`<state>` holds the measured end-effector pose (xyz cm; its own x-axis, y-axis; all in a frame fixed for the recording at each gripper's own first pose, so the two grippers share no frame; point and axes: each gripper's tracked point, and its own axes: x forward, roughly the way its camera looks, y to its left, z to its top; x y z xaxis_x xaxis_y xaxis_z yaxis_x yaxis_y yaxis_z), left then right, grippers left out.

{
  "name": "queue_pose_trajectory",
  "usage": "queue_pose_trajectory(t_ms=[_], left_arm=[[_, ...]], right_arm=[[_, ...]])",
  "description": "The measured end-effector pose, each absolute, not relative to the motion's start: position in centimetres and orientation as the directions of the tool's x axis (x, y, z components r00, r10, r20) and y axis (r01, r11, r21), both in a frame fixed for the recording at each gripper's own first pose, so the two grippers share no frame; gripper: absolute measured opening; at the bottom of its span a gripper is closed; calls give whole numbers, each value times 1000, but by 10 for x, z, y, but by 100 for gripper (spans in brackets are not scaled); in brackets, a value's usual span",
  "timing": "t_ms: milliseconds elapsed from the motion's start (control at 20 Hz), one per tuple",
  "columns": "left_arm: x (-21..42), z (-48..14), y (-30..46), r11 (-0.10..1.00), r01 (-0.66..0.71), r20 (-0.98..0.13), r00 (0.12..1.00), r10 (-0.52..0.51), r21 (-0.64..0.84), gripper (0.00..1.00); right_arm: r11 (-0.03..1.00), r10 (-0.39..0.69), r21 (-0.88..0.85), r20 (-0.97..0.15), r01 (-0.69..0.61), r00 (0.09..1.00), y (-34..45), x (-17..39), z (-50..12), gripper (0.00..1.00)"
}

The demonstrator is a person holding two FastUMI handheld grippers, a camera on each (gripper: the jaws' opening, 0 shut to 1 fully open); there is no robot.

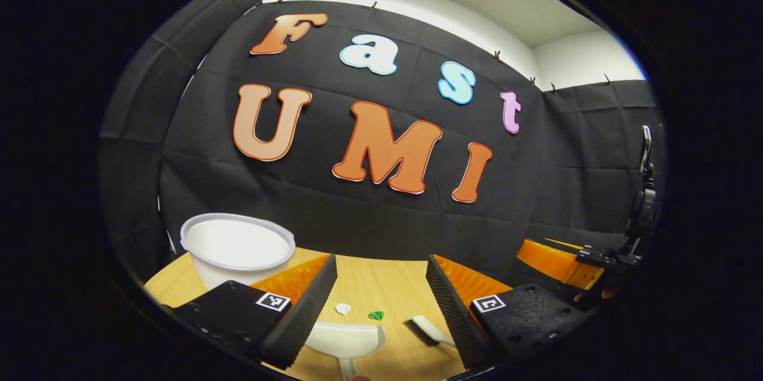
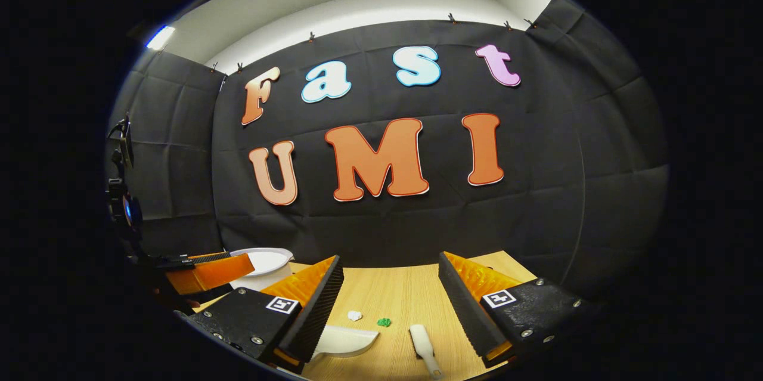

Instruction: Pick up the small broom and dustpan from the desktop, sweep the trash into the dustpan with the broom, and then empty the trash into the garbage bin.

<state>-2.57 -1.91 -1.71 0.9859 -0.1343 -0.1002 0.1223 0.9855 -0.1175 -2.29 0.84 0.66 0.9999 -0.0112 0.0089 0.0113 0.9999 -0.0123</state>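
A light wooden desktop (image 1: pixel 381 285) stands against the black cloth wall, with a white ceiling above. Both the left gripper (image 1: pixel 381 303) and the right gripper (image 2: pixel 390 303) hang over the near edge with fingers spread, holding nothing. The white dustpan (image 1: pixel 346 339) and small broom (image 1: pixel 429 328) lie near that edge, white trash (image 1: pixel 343 309) and green trash (image 1: pixel 376 315) just behind them. The white bin (image 1: pixel 237 247) stands at the far left corner.

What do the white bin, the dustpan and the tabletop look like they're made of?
Bin: likely thin plastic, smooth matte white with a rolled rim. Dustpan: probably molded plastic, white with a slight sheen. Tabletop: wood or wood-look laminate, pale with fine straight grain lines; which one can't be told.
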Motion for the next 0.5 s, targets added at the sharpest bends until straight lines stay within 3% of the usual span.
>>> queue_pose_trajectory(t_ms=[300, 500], left_arm=[[-15, -61, 2, 979, 110, -245, 958, -150, -172, 95], [-21, -132, 10, 972, 136, -468, 858, -212, -190, 95]], right_arm=[[998, -69, -5, -20, 69, 997, 9, -27, -6, 96], [995, -103, -8, -48, 102, 994, 18, -27, -18, 96]])
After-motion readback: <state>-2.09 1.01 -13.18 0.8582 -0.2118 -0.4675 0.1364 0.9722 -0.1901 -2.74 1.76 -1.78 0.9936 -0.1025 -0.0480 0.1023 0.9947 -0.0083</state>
